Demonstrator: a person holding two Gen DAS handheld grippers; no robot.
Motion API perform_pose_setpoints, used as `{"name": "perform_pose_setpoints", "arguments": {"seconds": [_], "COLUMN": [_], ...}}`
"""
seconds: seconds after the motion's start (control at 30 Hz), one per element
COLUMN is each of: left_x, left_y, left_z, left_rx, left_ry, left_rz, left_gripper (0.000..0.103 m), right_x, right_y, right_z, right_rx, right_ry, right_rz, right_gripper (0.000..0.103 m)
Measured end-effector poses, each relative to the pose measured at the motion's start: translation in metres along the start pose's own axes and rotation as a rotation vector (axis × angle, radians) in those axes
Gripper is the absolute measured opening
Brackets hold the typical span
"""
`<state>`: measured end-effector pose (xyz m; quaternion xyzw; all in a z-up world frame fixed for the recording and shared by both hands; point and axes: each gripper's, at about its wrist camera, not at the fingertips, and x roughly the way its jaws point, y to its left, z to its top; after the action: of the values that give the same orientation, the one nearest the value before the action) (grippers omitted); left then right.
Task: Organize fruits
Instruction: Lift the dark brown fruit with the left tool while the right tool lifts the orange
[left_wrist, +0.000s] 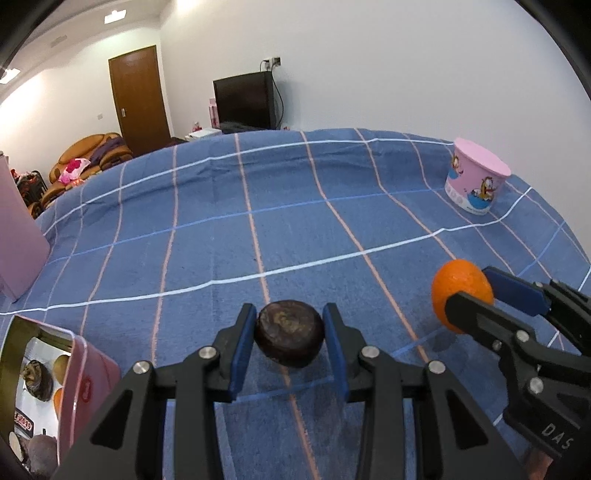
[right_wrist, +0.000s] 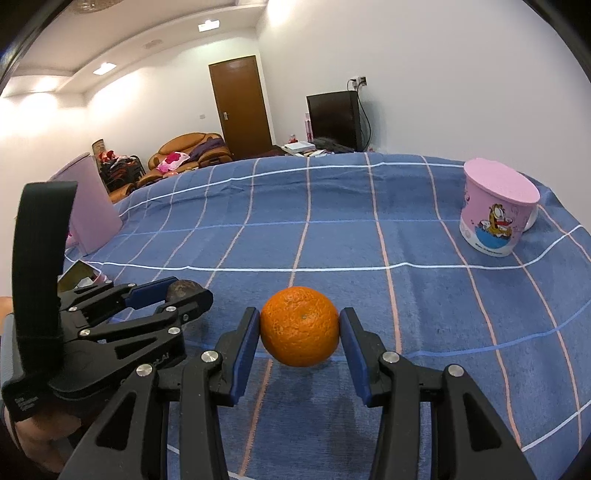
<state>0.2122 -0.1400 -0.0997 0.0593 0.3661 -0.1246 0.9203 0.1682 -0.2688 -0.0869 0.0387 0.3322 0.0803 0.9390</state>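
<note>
Blue checked cloth covers the table in front of you, with a white-walled room behind: a brown door, a dark monitor and an orange sofa piled with clothes. At your lower left sits a pink tin; you can see a dark fruit and orange ones inside it, though the count is unclear. A pink cartoon cup stands upside down at the far right, and a pink box stands far left. Your left gripper has both blue pads pressed against a dark brown fruit, which looks lifted just above the cloth. Your right gripper is clamped on an orange, also just above the cloth, beside the left one.
</note>
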Motion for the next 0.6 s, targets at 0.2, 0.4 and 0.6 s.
{"name": "perform_pose_setpoints", "arguments": {"seconds": [0.2, 0.4, 0.6], "left_x": [-0.011, -0.021, -0.03], "left_y": [-0.001, -0.004, -0.005], "left_z": [-0.001, -0.003, -0.005], "left_rx": [0.008, 0.015, 0.017], "left_ry": [-0.05, -0.098, -0.136], "left_rz": [0.018, 0.038, 0.052], "left_gripper": [0.039, 0.039, 0.039], "right_x": [-0.006, -0.018, -0.025], "right_y": [0.005, 0.011, 0.014], "right_z": [-0.001, -0.005, -0.005], "right_rx": [-0.025, -0.047, -0.058], "right_ry": [-0.03, -0.073, -0.101], "right_rz": [-0.004, -0.011, -0.014], "right_gripper": [0.047, 0.047, 0.047]}}
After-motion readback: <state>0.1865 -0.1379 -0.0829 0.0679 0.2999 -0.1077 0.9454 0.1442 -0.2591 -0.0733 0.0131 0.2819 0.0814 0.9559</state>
